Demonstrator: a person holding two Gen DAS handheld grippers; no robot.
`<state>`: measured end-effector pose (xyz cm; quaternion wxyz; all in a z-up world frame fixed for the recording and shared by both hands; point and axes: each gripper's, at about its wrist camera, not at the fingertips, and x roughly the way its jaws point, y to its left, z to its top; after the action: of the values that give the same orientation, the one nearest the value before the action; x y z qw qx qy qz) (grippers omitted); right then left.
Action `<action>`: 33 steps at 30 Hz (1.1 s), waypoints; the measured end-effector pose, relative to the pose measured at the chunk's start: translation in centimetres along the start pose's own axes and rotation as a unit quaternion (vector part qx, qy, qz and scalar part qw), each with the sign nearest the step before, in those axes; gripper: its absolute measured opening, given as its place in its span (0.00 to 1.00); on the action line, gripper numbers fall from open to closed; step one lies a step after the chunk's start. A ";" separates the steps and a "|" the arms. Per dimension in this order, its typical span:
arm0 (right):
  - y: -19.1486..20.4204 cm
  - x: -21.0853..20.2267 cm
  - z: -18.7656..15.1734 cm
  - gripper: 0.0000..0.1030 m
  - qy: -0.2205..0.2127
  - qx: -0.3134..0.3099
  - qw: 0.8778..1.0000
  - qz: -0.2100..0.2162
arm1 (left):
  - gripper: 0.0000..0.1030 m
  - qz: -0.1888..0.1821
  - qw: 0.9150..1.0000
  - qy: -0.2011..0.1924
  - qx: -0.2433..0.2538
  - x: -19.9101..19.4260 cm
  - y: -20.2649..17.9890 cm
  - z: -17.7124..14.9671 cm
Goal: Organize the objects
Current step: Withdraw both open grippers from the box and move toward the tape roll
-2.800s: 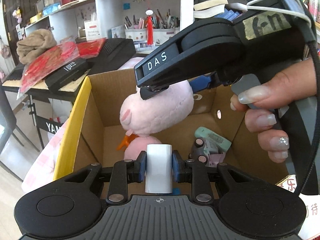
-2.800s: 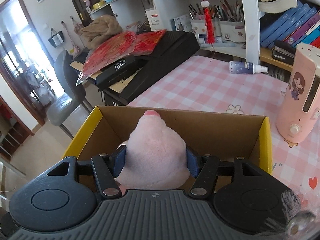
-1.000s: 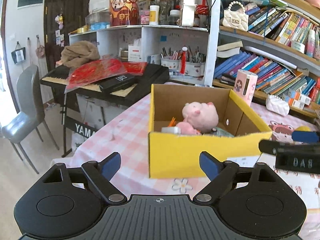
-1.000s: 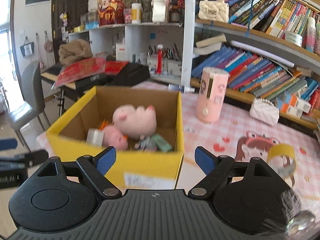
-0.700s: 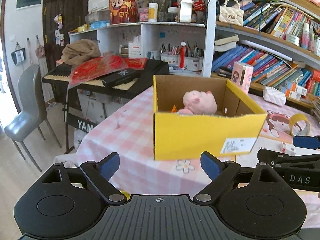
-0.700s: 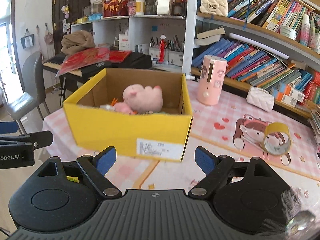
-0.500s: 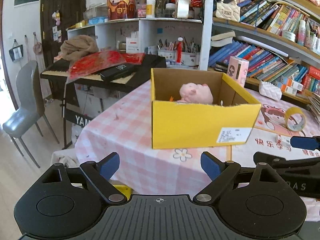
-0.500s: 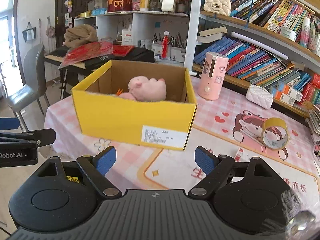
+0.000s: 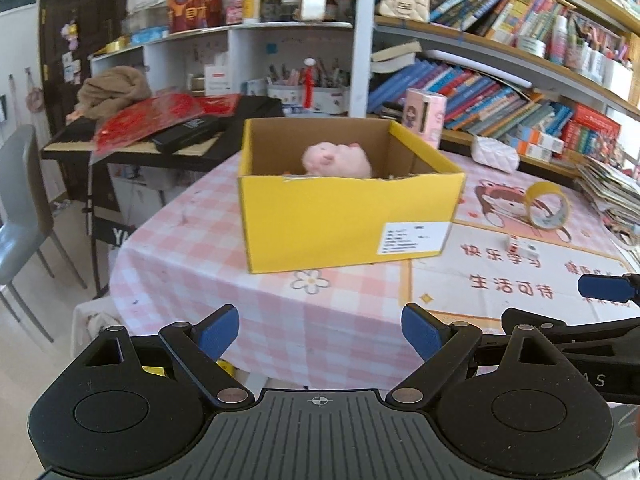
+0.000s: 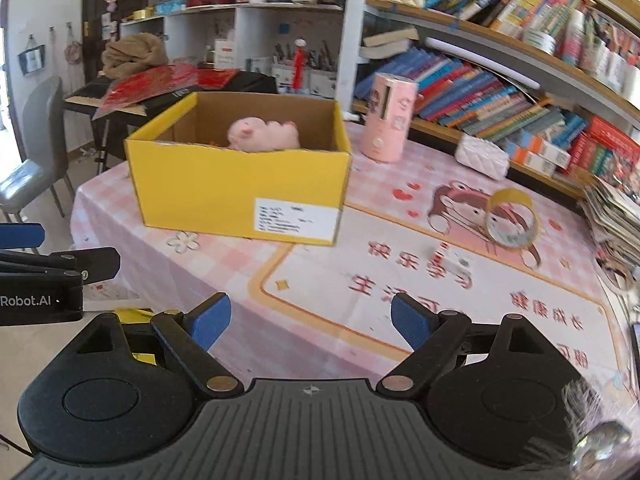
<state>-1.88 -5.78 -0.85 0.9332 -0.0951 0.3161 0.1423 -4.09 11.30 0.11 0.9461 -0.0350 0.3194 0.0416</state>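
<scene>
A yellow cardboard box stands on the pink checked table, with a pink plush pig lying inside it. My left gripper is open and empty, well back from the box near the table's front edge. My right gripper is also open with nothing between its blue pads, back from the box over the printed mat. The right gripper's side shows at the right edge of the left wrist view, and the left gripper's side at the left edge of the right wrist view.
A roll of yellow tape, a small white item and a pink cylinder sit on the table right of the box. Bookshelves line the back. A keyboard with red bags and a grey chair stand left.
Both grippers let go of their items in the box, opened, and drew back from it. The box now looks smaller and farther, and more of the table shows.
</scene>
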 end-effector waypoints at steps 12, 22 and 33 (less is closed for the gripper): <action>-4.1 -0.9 -1.9 0.86 0.020 0.048 0.997 -0.057 | 0.88 -0.058 0.997 0.011 0.047 1.5 -4.1 0.5; -8.3 -1.0 -2.9 0.86 0.037 0.092 0.990 -0.105 | 0.88 -0.102 0.991 0.019 0.081 3.5 -8.3 1.4; -13.2 0.2 -2.2 0.86 0.044 0.116 0.984 -0.127 | 0.88 -0.120 0.988 0.018 0.096 5.8 -12.6 3.2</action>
<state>1.31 -18.80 -1.53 0.9337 -0.0317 0.3562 -0.0196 3.69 -0.61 -0.40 0.9373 0.0171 0.3321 -0.1040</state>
